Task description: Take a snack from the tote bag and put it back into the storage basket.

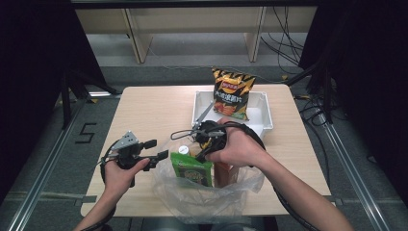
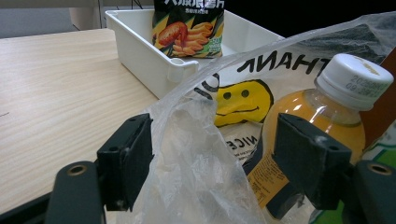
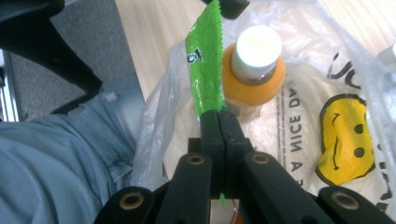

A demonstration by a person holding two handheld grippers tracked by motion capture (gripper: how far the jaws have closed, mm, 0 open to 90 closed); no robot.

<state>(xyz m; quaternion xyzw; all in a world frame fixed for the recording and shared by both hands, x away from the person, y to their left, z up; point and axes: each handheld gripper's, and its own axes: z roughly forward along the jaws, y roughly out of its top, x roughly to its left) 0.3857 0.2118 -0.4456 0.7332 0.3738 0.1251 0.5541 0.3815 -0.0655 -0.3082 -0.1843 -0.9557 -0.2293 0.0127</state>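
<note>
Right now my right gripper (image 3: 219,122) has its jaws pinched tight on the edge of a green snack packet (image 3: 205,65); in the right gripper view the packet stands up from the jaws, w/ its crimped top edge pointing away from the camera. In the high view the same packet (image 1: 192,169) sits upright inside the clear plastic bag (image 1: 207,197) at the near edge of the table (image 1: 144,110), just under my right hand (image 1: 238,147).

Just beside the packet, an orange juice bottle (image 3: 254,74) w/ white cap stands in the bag, touching or nearly touching the packet's side; can't tell which. The bag carries a yellow smiley face (image 3: 345,140) and black lettering.

My left gripper (image 2: 212,154) has jaws wide apart, approx as wide as they go. Bag film bunches up between them in the left gripper view, but the pads aren't pressing on it, so no grip. The bottle is behind the right-hand jaw there. In the high view that gripper (image 1: 155,149) hovers at the bag's left rim.

Further back, a white bin (image 1: 260,113) holds a black-and-orange chip bag (image 1: 232,94) standing upright, well apart from the plastic bag.
</note>
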